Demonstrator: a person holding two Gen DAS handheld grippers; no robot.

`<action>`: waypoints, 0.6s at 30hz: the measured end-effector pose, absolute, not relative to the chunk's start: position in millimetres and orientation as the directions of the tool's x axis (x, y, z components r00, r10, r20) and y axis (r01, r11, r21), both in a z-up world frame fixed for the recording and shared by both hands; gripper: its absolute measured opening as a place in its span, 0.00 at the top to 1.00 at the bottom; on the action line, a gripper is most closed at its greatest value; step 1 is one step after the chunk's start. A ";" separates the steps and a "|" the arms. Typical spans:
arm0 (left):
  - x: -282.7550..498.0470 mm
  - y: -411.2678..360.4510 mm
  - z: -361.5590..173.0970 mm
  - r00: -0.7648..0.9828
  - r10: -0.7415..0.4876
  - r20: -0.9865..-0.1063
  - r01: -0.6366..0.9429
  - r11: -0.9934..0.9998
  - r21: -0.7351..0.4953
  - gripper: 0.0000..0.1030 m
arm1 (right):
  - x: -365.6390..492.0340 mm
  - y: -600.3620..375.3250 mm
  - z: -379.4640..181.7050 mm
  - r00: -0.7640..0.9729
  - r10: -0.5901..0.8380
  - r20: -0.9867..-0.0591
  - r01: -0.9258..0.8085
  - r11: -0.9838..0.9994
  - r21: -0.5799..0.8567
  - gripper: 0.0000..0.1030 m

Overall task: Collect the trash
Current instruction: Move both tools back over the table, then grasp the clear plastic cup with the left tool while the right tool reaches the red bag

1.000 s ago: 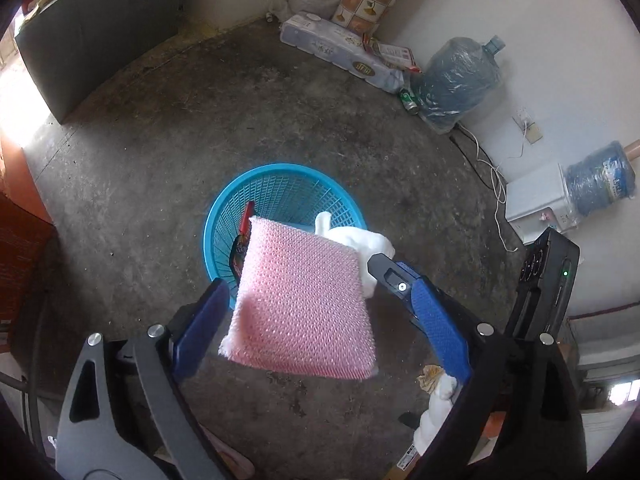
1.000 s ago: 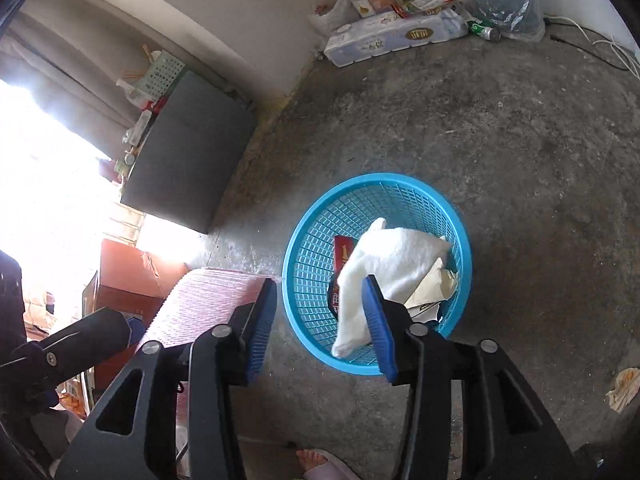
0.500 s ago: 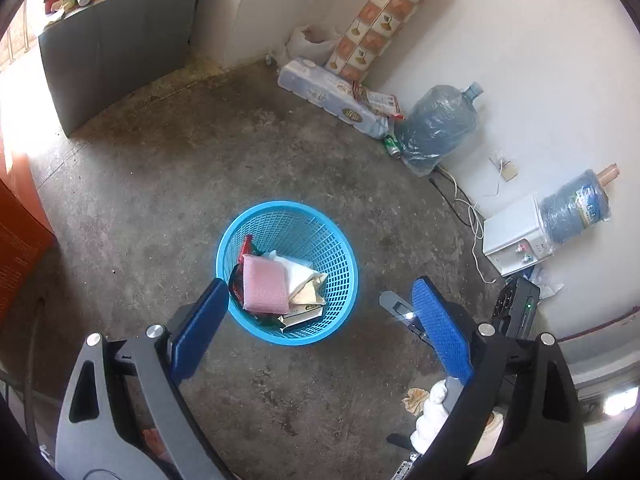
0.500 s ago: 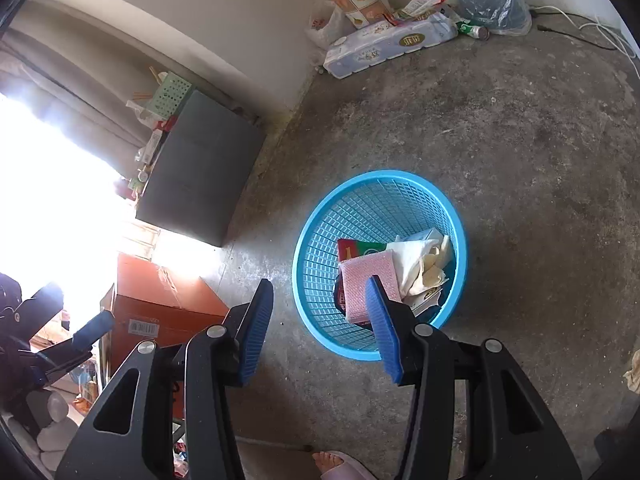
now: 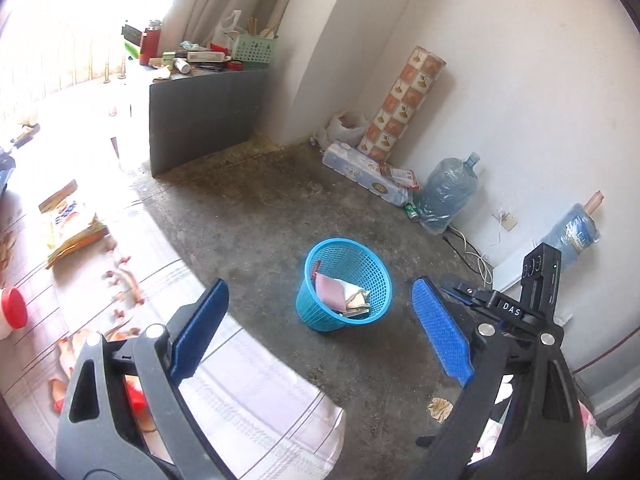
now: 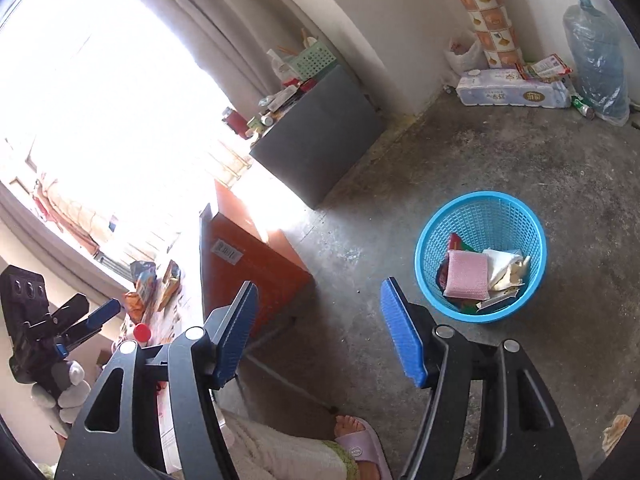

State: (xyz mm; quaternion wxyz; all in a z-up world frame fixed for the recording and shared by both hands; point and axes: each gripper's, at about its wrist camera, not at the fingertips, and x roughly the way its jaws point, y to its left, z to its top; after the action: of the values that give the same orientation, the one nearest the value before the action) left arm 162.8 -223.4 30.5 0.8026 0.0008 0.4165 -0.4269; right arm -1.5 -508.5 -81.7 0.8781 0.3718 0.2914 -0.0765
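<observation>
A blue mesh basket (image 5: 317,312) stands on the concrete floor. Inside it lie a pink sponge (image 5: 329,294), white crumpled paper (image 5: 354,296) and red wrappers. My left gripper (image 5: 319,283) is open and empty, high above and back from the basket, over a table edge. In the right wrist view the basket (image 6: 480,197) is at right, with the pink sponge (image 6: 467,274) and the white paper (image 6: 502,268) in it. My right gripper (image 6: 318,286) is raised to the basket's left. Its jaws are opening, with nothing between them. The left gripper (image 6: 90,318) shows far left.
A cloth-covered table (image 5: 248,384) at lower left carries peel scraps (image 5: 120,278), a snack bag (image 5: 68,220) and a red-capped bottle (image 5: 12,308). A crumpled paper (image 5: 440,408) lies on the floor. A person's slippered foot (image 6: 356,438), an orange box (image 6: 248,256), a grey cabinet (image 5: 208,116) and water jugs (image 5: 448,194) stand around.
The pink sponge and the white tissue left the grippers and dropped into the basket. Both grippers rose and drew back from it. The right jaws widened.
</observation>
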 end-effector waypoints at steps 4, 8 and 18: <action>151.1 -133.7 34.7 0.411 -0.627 -0.662 0.604 0.731 -0.317 0.14 | 16.9 -460.6 -53.8 0.808 0.184 -0.560 0.237 0.768 0.595 0.37; 142.3 -47.3 38.1 0.536 -0.546 -0.643 0.483 0.824 -0.297 0.14 | 37.8 -406.8 -35.1 0.778 0.303 -0.551 0.123 0.786 0.605 0.35; 158.2 115.5 27.5 0.720 -0.312 -0.620 0.130 0.938 -0.322 0.14 | 110.0 -271.1 -54.4 0.569 0.530 -0.629 0.025 0.753 0.657 0.35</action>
State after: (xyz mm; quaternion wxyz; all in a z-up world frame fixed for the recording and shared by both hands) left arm 158.2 115.5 27.5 0.9184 -0.1289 0.3542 -0.1204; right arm 110.0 -271.1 -54.4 0.8273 0.3165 0.4383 0.1524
